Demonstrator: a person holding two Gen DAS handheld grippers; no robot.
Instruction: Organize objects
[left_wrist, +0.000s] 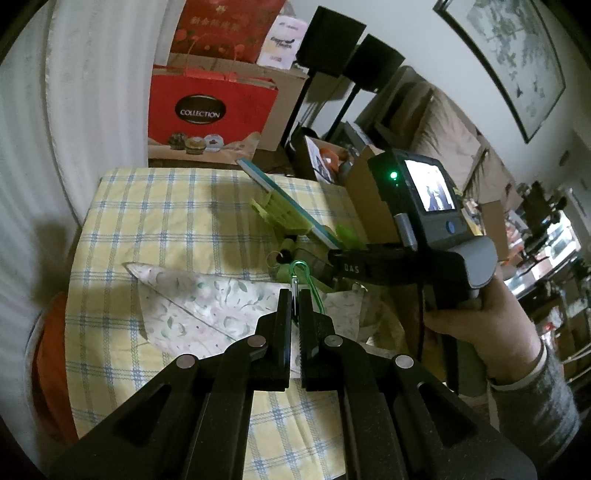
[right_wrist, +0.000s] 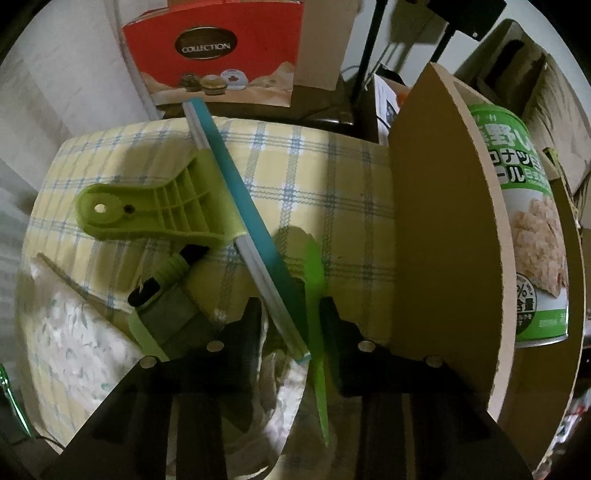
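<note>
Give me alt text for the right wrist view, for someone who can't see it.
The right gripper has its jaws around a teal book and a green stick, above a checked tablecloth. A big green clip grips the book; a cardboard box on the right holds a can.

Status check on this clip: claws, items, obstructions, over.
Left claw shut on carabiner. Right claw around clip and teal book, grip unclear. Cardboard box close beside it.
</note>
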